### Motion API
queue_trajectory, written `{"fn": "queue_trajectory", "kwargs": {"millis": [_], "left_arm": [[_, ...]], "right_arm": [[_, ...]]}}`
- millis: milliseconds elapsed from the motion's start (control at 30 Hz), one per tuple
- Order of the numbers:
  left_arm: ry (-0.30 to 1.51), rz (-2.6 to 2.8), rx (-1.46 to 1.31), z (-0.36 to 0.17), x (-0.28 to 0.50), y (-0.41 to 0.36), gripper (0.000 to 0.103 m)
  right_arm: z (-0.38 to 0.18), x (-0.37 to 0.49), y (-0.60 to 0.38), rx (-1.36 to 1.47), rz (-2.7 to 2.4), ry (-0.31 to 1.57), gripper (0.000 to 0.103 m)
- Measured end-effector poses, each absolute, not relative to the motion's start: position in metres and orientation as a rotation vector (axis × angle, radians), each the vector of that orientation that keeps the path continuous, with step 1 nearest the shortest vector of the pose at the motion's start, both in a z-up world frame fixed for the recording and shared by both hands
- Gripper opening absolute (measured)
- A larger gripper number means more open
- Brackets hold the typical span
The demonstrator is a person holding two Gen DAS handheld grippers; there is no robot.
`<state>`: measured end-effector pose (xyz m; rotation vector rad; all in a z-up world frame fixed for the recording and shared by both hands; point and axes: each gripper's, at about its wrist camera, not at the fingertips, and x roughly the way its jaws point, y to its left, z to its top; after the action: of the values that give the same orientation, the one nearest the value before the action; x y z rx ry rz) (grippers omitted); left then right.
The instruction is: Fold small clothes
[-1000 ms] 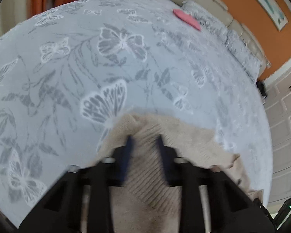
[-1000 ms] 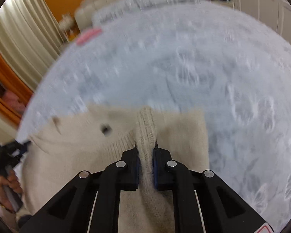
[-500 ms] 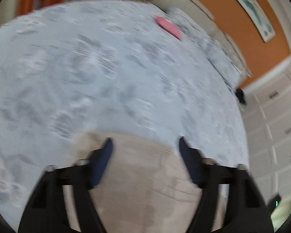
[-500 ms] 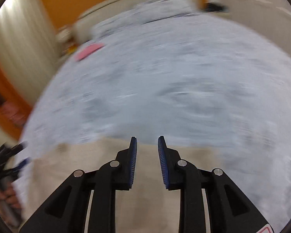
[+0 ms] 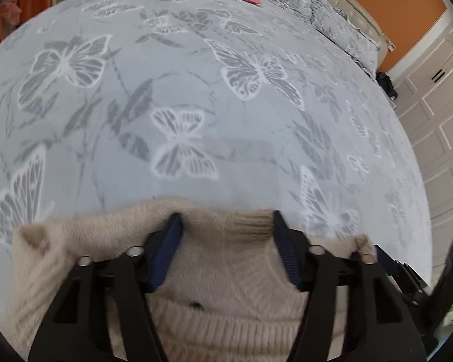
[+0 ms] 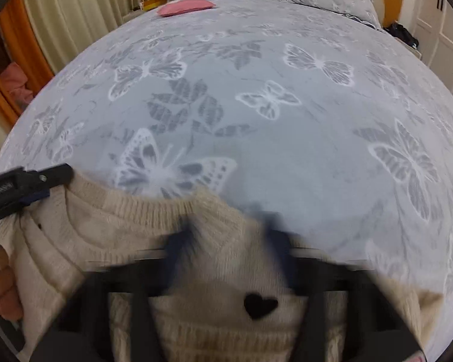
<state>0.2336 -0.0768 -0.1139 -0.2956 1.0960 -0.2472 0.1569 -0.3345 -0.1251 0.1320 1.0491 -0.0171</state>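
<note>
- Left tongs are sitting about half open over the ribbed collar of the cream sweater, jaws just been closing, pads not pressing it.
- Right tongs are blurry; jaws closing, can't tell if they're pinching the knit.
- Sweater's lying on the near edge of the butterfly bed.

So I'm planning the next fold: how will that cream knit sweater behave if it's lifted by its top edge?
Probably floppy: the cream knit sweater already bunches and curls along its ribbed edge on the butterfly bedspread. Its fuzzy, chunky knit should grip rather than slip, though it may stretch and sag under its own weight. It seems unlikely to hold any shape unsupported.
</note>
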Motion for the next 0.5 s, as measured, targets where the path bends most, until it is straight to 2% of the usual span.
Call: {"fn": "queue_trajectory", "kwargs": {"millis": [33, 100, 200, 267, 367, 433, 500], "left_arm": [[1.09, -0.235, -0.295, -0.115, 0.237, -0.075, 0.037], [1.09, -0.234, -0.329, -0.116, 0.243, -0.069, 0.028], [1.095, -0.239, -0.386, -0.117, 0.247, -0.06, 0.021], [1.079, -0.22, -0.382, -0.116, 0.248, -0.057, 0.011], [1.014, -0.195, -0.407, -0.112, 0.252, -0.05, 0.006], [0.997, -0.151, -0.375, -0.114, 0.259, -0.047, 0.006], [1.022, -0.16, -0.458, -0.117, 0.262, -0.037, 0.006]], "right_arm": [[-0.124, 0.16, -0.339, 0.181, -0.01, 1.048, 0.011], [-0.117, 0.161, -0.345, 0.224, 0.0, 1.016, 0.009], [-0.101, 0.163, -0.345, 0.254, 0.001, 0.951, 0.009], [-0.093, 0.165, -0.346, 0.261, -0.005, 0.914, 0.007], [-0.102, 0.174, -0.353, 0.293, -0.013, 0.925, 0.004], [-0.133, 0.188, -0.36, 0.334, -0.018, 1.022, 0.004], [-0.123, 0.184, -0.371, 0.403, -0.021, 0.987, 0.005]]}}
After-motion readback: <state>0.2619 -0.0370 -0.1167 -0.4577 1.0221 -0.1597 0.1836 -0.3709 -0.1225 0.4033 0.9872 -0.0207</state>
